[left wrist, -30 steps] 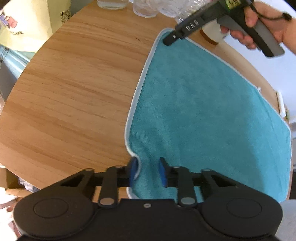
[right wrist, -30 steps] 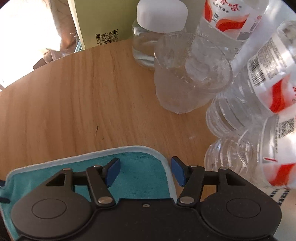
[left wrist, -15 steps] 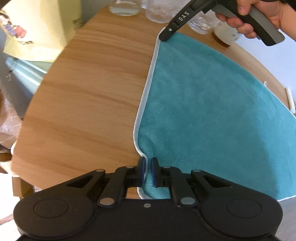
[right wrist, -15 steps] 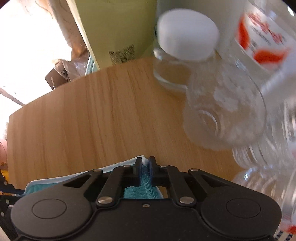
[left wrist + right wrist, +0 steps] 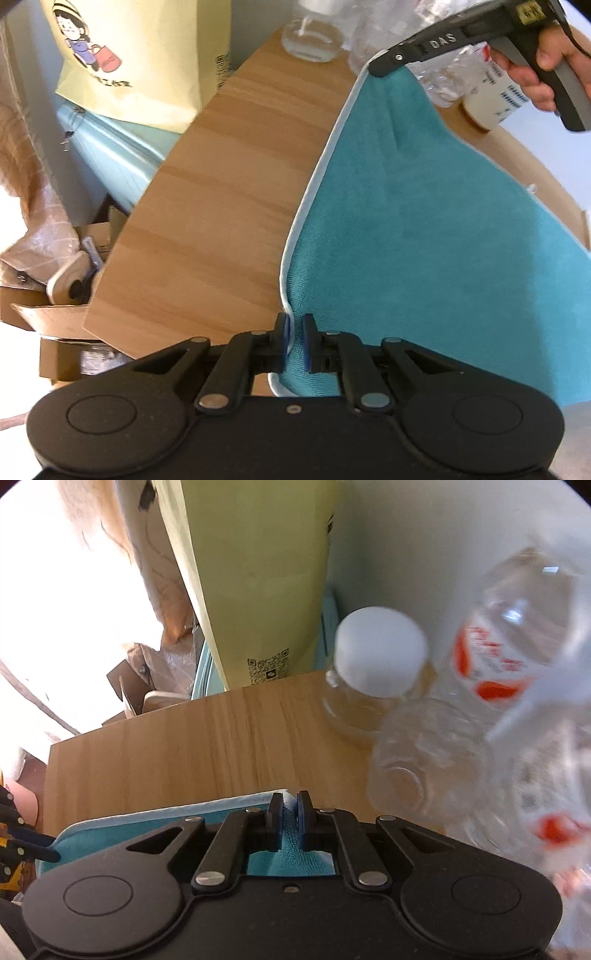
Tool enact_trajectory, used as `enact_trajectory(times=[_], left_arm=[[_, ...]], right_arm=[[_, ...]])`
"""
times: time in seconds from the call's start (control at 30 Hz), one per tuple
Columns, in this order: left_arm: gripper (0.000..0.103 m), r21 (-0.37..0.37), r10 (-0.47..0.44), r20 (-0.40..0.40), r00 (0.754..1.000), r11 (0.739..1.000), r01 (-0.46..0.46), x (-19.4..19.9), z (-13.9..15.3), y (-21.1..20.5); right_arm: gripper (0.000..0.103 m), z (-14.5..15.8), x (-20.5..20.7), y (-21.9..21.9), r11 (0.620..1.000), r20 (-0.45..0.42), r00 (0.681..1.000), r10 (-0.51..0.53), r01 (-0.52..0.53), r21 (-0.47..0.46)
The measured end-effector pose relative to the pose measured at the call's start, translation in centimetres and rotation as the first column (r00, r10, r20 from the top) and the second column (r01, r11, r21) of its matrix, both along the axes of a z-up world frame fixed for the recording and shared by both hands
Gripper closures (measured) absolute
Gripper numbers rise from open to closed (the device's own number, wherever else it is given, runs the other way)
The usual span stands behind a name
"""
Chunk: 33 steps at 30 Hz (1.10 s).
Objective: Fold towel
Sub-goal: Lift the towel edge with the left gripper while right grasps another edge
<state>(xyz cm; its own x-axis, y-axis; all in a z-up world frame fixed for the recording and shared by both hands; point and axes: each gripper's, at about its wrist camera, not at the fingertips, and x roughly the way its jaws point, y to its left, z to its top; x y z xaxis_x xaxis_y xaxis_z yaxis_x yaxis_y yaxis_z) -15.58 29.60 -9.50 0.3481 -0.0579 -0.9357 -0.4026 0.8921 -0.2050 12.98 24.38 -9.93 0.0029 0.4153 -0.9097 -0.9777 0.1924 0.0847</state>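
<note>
Left wrist view, left to right: cardboard boxes (image 5: 55, 325) with clutter sat on the floor beside the table, a pale yellow paper bag (image 5: 140, 62) with a cartoon figure stood behind them. Wooden table (image 5: 221, 184) ran diagonally across the middle. Teal towel (image 5: 424, 229) with a white hem lay to the right of the bare wood, its left edge raised off the tabletop at both ends. Left gripper (image 5: 294, 343) was pinched nearly closed on the near corner of that hem, cloth bunched between the blue pads. Far corner was clamped in the tip of the right gripper (image 5: 384, 66), held by a hand (image 5: 543, 70) at top right. Clear glassware (image 5: 314, 40) stood on the table behind that corner.

Right wrist view, left to right: washed-out bright area, then the same yellow bag (image 5: 258, 583) upright behind the table edge (image 5: 207, 746). Right gripper (image 5: 290, 812) was closed down on the towel corner (image 5: 291, 856), white hem showing between the fingers, teal cloth trailing back and left under the body. Right of it: a jar with a white lid (image 5: 380, 653), a clear glass (image 5: 424, 764), and blurred water bottles with red labels (image 5: 517, 627), all standing close together on the table.
</note>
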Motion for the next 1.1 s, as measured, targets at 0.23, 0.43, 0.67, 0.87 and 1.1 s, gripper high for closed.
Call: enact_trajectory(times=[0.23, 0.43, 0.67, 0.87, 1.1], left_arm=[[0.096, -0.021, -0.066, 0.084, 0.994, 0.997, 0.068, 0.7, 2.9, -3.0], [0.096, -0.025, -0.148, 0.151, 0.977, 0.988, 0.154, 1.5, 5.4, -8.0], [0.096, -0.023, -0.221, 0.193, 0.956, 0.973, 0.229, 2.1, 7.0, -16.1], [0.096, -0.121, -0.202, 0.202, 0.958, 0.966, 0.229, 3.3, 6.4, -24.8], [0.096, -0.117, -0.28, 0.199, 0.939, 0.945, 0.306, 5.3, 4.9, -35.7]], right_arm=[[0.095, 2.3, -0.4, -6.5, 0.993, 0.03, 0.995, -0.096, 0.094, 0.07], [0.095, 3.6, -0.2, -13.5, 0.958, -0.002, 0.972, -0.235, 0.232, 0.167], [0.095, 4.8, -0.5, -22.6, 0.916, -0.023, 0.946, -0.323, 0.319, 0.244], [0.095, 6.0, 0.1, -31.9, 0.891, -0.045, 0.931, -0.362, 0.36, 0.275], [0.095, 6.1, 0.2, -41.8, 0.856, -0.08, 0.907, -0.413, 0.417, 0.305]])
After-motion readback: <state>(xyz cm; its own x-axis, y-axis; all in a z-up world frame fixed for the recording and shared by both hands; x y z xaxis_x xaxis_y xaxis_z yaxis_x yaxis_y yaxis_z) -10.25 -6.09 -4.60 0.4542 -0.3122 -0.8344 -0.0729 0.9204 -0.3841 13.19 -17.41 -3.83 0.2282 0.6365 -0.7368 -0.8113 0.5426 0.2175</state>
